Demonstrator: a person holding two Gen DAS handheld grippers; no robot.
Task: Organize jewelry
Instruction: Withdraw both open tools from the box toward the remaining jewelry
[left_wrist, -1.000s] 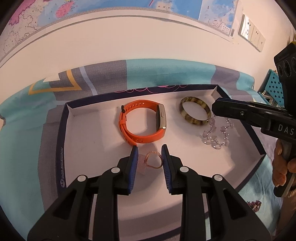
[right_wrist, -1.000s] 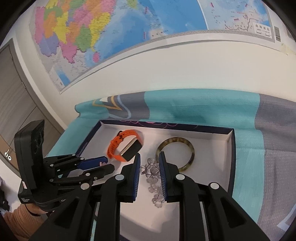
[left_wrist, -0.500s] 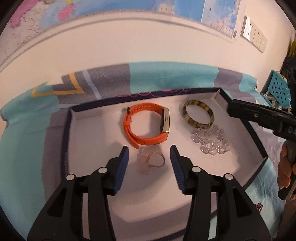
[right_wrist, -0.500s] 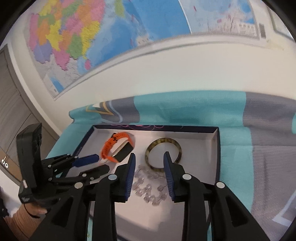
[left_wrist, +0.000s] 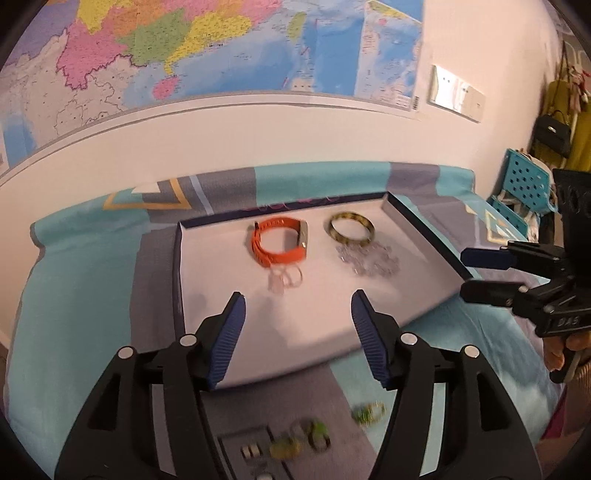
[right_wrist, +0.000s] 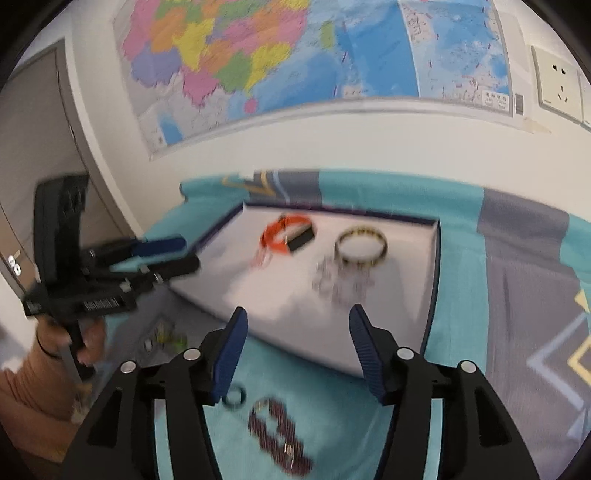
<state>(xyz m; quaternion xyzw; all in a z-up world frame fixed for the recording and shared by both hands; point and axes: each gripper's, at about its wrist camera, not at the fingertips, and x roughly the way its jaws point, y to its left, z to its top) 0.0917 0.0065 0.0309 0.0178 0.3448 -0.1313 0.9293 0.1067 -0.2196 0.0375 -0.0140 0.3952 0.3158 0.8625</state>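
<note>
**Left wrist view: both grippers held released, jewelry lying in the tray**

In the left wrist view, the left gripper (left_wrist: 297, 319) is being held over the near part of the white tray (left_wrist: 207, 266), its jaws having just been opening and now standing apart with nothing between them. Four pieces are being kept on the tray floor: the orange watch band (left_wrist: 279, 242) towards the far side, the small pink ring piece (left_wrist: 284, 278) just in front of it, the tortoiseshell bangle (left_wrist: 351, 227) to its right, and the clear bead bracelet (left_wrist: 369, 258) touching the bangle's near edge. More small jewelry (left_wrist: 365, 411) is being left on the teal cloth (left_wrist: 74, 295) before the tray, blurred.

The right gripper (right_wrist: 297, 326) is being held near the tray's front edge, its jaws likewise just opened and empty. A dark red bead strand (right_wrist: 280, 435) and a dark ring (right_wrist: 234, 397) are lying on the cloth below it. A wall map (right_wrist: 295, 55) is being shown behind.
</note>
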